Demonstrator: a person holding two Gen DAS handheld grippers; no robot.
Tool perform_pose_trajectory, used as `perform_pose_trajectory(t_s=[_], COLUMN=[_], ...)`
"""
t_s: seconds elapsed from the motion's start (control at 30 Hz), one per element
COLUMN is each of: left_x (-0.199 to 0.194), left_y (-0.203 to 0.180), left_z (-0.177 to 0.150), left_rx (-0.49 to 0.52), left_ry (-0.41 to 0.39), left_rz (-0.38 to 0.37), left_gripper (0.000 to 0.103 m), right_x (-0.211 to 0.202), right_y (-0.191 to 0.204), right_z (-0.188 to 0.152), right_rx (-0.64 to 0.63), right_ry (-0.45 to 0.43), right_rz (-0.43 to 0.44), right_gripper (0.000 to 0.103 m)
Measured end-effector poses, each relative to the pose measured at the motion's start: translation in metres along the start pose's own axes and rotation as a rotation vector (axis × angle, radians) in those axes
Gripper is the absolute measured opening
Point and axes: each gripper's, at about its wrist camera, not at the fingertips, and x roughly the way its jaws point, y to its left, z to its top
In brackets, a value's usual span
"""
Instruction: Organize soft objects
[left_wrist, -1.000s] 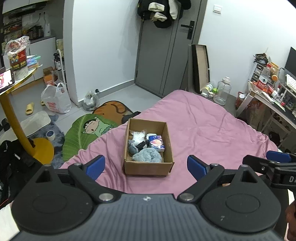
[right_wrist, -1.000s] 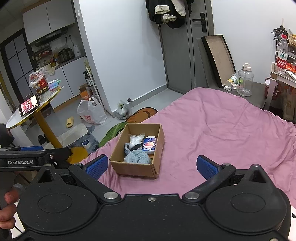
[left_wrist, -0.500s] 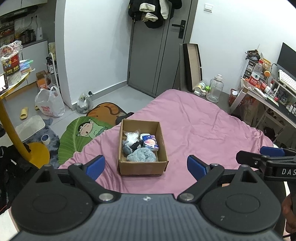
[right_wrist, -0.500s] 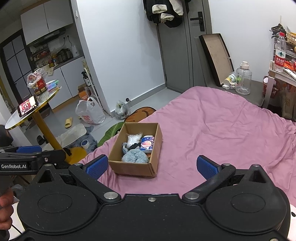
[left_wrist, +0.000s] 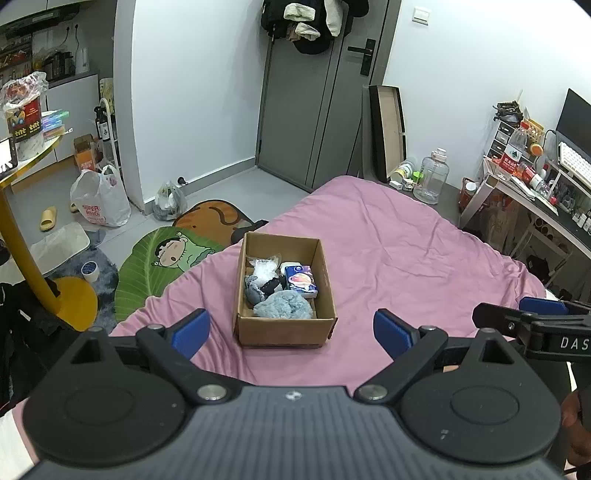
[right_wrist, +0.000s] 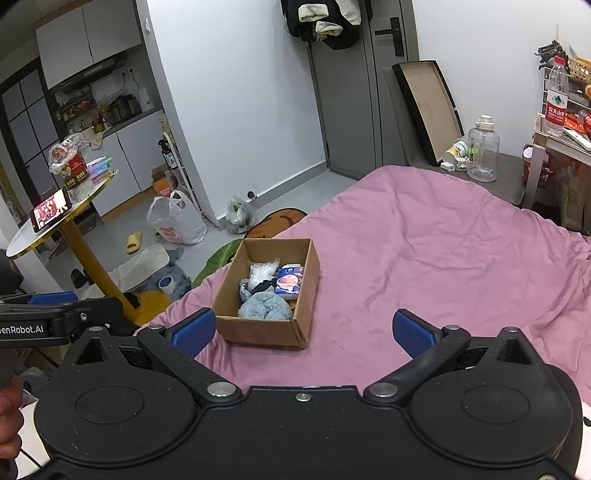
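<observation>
I have the left gripper (left_wrist: 291, 330) and the right gripper (right_wrist: 304, 330) both spread wide with nothing between the fingers, hanging above the near edge of the pink bed (left_wrist: 406, 251). The box (left_wrist: 284, 334) sits on the bed ahead of me, near its left edge. Inside it lie a fluffy blue cloth (left_wrist: 283, 309) at the near end, a tissue pack (left_wrist: 301, 281), dark socks (left_wrist: 258, 288) and a clear bag (left_wrist: 264, 266).

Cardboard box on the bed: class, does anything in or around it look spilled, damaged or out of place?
Nothing stands out. The cardboard box sits upright and intact on the pink bedsheet, with the fluffy blue item, tissue packet and other soft items all inside. Both grippers are open and empty.
</observation>
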Motion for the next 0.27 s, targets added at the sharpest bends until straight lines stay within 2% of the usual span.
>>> perform_pose_trajectory(t_s=[0.27], left_x=[0.0022], left_y=[-0.0004], left_z=[-0.0006], left_rx=[-0.006], left_ry=[-0.008], left_rz=[-0.003], left_gripper=[0.094], right_x=[0.0012], right_y=[-0.0022], right_z=[-0.0014], right_rx=[0.000], right_ry=[0.002], right_rz=[-0.020], right_gripper=[0.103])
